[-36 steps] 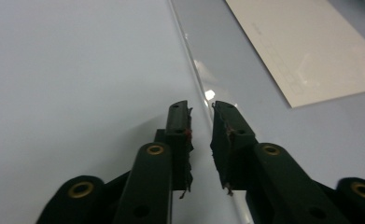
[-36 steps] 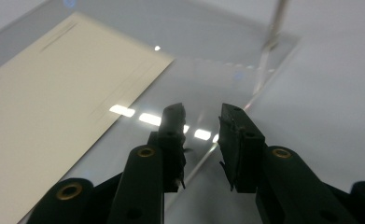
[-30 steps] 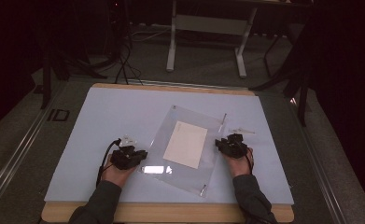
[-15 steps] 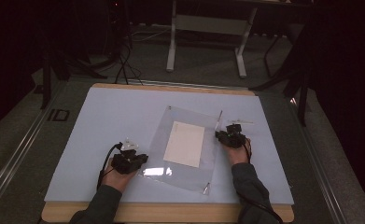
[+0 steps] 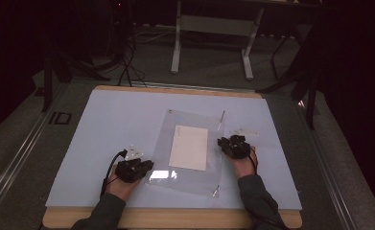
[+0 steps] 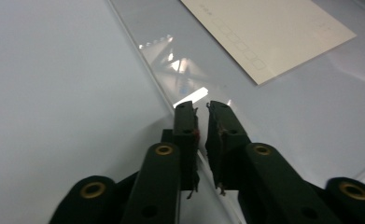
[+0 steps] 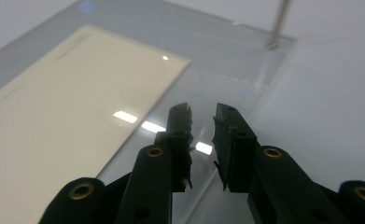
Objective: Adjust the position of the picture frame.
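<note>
Your clear plastic sleeve (image 5: 190,152) lies flat at the tabletop's (image 5: 113,120) centre, cream sheet (image 5: 189,147) inside. Your left hand-held gripper (image 5: 144,167) sits at the sleeve's 8 o'clock corner, jaws a narrow slit straddling its edge, grip not confirmed. Your right hand-held gripper (image 5: 222,143), at its 3 o'clock edge, has just been closing; jaws remain slightly parted above the edge.

High view from above the near table (image 5: 127,115) edge, facing forward; both claw-mounted cameras close over the shared clear sleeve (image 5: 194,177) (grazing angle).
</note>
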`<state>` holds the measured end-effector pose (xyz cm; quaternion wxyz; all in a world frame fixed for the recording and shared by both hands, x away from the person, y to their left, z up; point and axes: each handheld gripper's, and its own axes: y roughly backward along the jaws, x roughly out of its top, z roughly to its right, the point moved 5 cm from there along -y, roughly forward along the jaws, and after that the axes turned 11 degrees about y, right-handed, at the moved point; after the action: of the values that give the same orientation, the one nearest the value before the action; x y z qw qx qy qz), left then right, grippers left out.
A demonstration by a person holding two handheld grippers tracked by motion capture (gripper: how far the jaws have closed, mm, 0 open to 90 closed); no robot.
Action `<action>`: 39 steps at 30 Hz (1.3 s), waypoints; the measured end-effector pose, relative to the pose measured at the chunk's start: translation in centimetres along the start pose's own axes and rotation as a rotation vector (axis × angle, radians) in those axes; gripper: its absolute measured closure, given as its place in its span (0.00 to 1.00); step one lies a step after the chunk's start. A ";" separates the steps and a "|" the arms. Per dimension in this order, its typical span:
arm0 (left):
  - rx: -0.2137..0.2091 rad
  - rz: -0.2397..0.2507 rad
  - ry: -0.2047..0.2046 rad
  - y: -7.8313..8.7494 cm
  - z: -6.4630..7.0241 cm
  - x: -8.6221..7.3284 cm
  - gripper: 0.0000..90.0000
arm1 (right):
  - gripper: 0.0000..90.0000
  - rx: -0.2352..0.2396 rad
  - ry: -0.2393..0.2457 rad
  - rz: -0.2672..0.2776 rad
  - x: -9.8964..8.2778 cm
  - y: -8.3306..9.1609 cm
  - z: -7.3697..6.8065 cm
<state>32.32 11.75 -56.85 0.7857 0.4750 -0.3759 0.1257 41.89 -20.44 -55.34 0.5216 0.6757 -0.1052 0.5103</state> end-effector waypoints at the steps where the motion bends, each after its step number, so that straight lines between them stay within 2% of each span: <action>1: 0.006 0.005 -0.001 -0.1 0.0 0.0 0.89 | 0.85 0.010 0.016 0.007 -0.3 0.6 -0.5; 4: 0.013 0.009 -0.007 -0.2 0.0 0.1 0.88 | 0.85 0.024 0.059 0.017 -1.2 1.9 -1.5; 7: 0.026 0.018 -0.017 -0.2 0.0 0.2 0.87 | 0.85 0.034 0.069 0.018 -1.9 2.7 -2.1; 11: 0.049 0.047 -0.015 -0.2 -0.3 0.6 0.82 | 0.84 0.054 0.118 0.009 -2.9 3.9 -3.3; 14: 0.062 0.069 -0.012 0.0 -0.4 0.8 0.80 | 0.82 0.076 0.151 0.009 -3.5 4.9 -4.5; 17: 0.063 0.079 -0.019 0.2 -0.4 0.8 0.79 | 0.81 0.109 0.183 0.034 -3.9 6.4 -5.6; 23: 0.064 0.079 -0.030 0.0 -0.1 0.8 0.77 | 0.80 0.154 0.169 0.087 -4.6 9.2 -6.3; 28: 0.065 0.080 -0.028 -0.1 -0.1 0.8 0.76 | 0.77 0.193 0.147 0.138 -4.2 10.2 -6.7; 29: 0.065 0.080 -0.028 -0.1 -0.1 0.8 0.76 | 0.77 0.207 0.145 0.153 -4.0 10.4 -6.9; 30: 0.069 0.080 -0.027 0.0 -0.3 0.8 0.76 | 0.71 0.249 0.144 0.188 -3.7 11.1 -7.6; 32: 0.066 0.082 -0.018 0.0 -0.4 0.8 0.76 | 0.67 0.283 0.162 0.214 -3.6 11.7 -8.3; 33: 0.066 0.082 -0.018 0.0 -0.4 0.8 0.76 | 0.67 0.283 0.162 0.214 -3.6 11.7 -8.3; 34: 0.069 0.081 -0.019 0.0 -0.4 0.8 0.76 | 0.65 0.318 0.185 0.227 -3.7 12.1 -9.3; 35: 0.069 0.081 -0.019 0.0 -0.4 0.8 0.76 | 0.65 0.318 0.185 0.227 -3.7 12.1 -9.3; 36: 0.067 0.081 -0.020 0.0 -0.4 0.8 0.76 | 0.67 0.329 0.220 0.213 -4.1 12.3 -10.0; 37: 0.067 0.081 -0.020 0.0 -0.4 0.8 0.75 | 0.69 0.316 0.246 0.190 -4.4 12.2 -10.3; 39: 0.067 0.079 -0.022 -0.1 -0.4 0.8 0.75 | 0.76 0.297 0.265 0.148 -5.0 11.7 -10.4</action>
<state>33.12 11.89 -56.44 0.7596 0.4874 -0.3984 0.1638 25.71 -19.05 -53.05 0.3867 0.6624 -0.0084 0.6416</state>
